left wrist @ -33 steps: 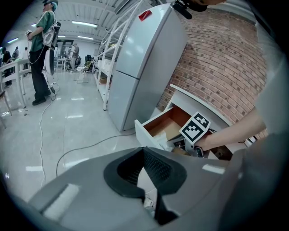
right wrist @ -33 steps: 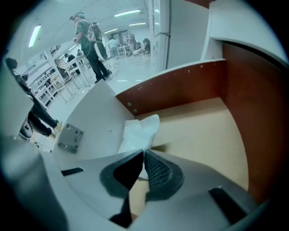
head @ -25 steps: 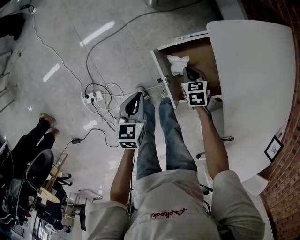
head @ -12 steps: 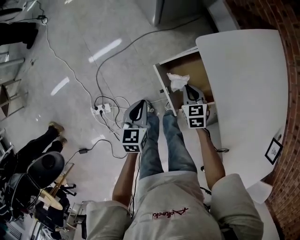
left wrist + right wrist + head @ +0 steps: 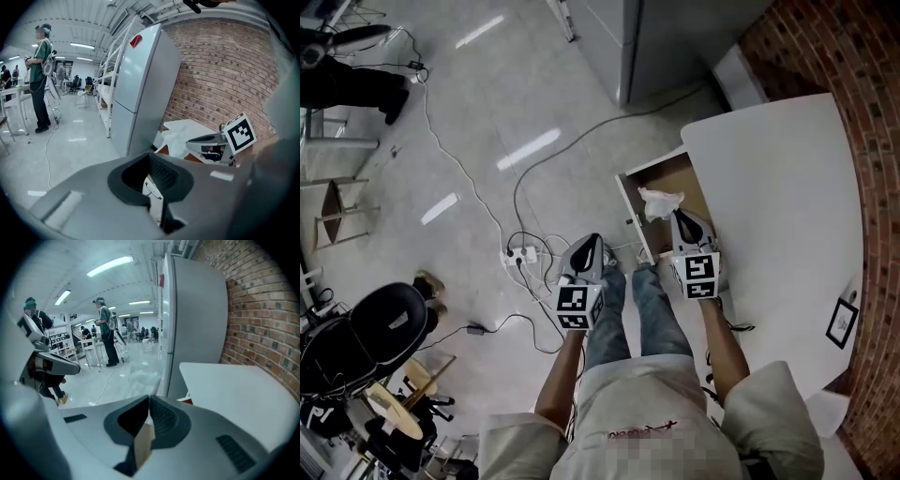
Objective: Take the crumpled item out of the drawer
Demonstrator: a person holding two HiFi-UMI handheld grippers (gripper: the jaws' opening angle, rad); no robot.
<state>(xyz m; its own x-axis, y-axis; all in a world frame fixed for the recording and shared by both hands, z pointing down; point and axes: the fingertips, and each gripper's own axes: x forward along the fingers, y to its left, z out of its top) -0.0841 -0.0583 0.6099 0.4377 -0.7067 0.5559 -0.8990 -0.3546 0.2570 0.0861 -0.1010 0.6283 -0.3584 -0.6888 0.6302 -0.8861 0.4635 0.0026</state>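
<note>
Right gripper (image 5: 149, 401): jaws closed tip to tip, pinching the edge of a pale, translucent crumpled item (image 5: 140, 375) that stands just beyond them. White counter (image 5: 234, 390) at right. Grey refrigerator (image 5: 194, 315) behind, beside brick wall (image 5: 262, 310). Left gripper (image 5: 51, 363) at left edge.

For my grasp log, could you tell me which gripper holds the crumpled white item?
The right gripper, above the open drawer, with the crumpled item pinched at its tips; the left gripper is shut on nothing.
</note>
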